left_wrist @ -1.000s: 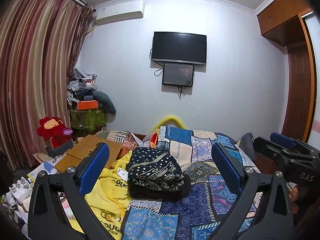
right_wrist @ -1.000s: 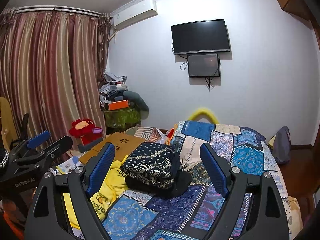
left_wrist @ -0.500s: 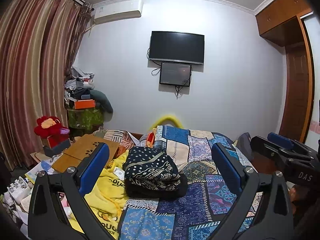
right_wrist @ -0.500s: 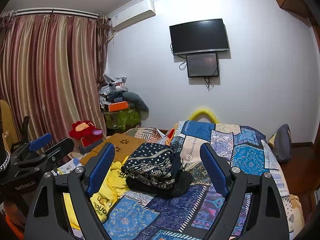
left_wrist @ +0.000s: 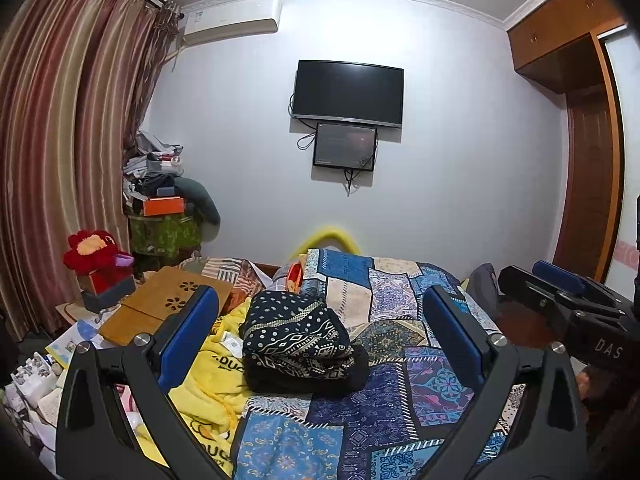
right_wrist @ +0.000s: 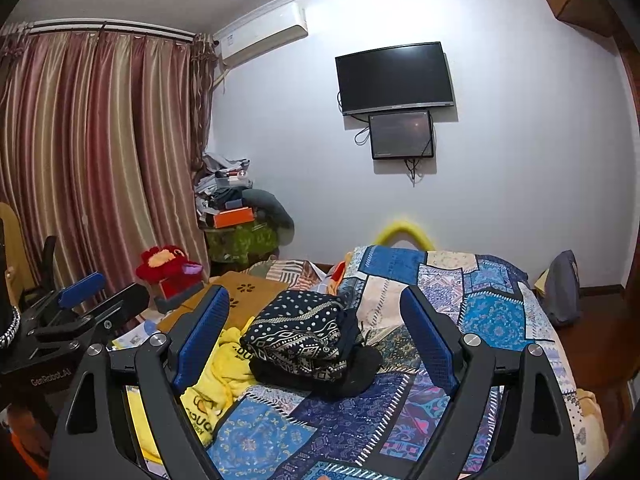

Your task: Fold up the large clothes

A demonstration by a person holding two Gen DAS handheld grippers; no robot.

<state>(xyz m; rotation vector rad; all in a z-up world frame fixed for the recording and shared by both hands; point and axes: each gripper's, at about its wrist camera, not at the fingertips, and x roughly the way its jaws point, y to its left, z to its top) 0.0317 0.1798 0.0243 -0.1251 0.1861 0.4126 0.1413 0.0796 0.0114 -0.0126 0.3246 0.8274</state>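
Left gripper jaws wide apart, empty, right gripper likewise, folded patterned garment on patchwork bed ahead between jaws, yellow blanket beside it

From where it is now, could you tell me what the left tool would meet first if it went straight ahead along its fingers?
Most likely the folded dark patterned garment on the patchwork bedspread. The open left tool frames it between its blue pads, with nothing seen between them, though depth is hard to judge through the fisheye.
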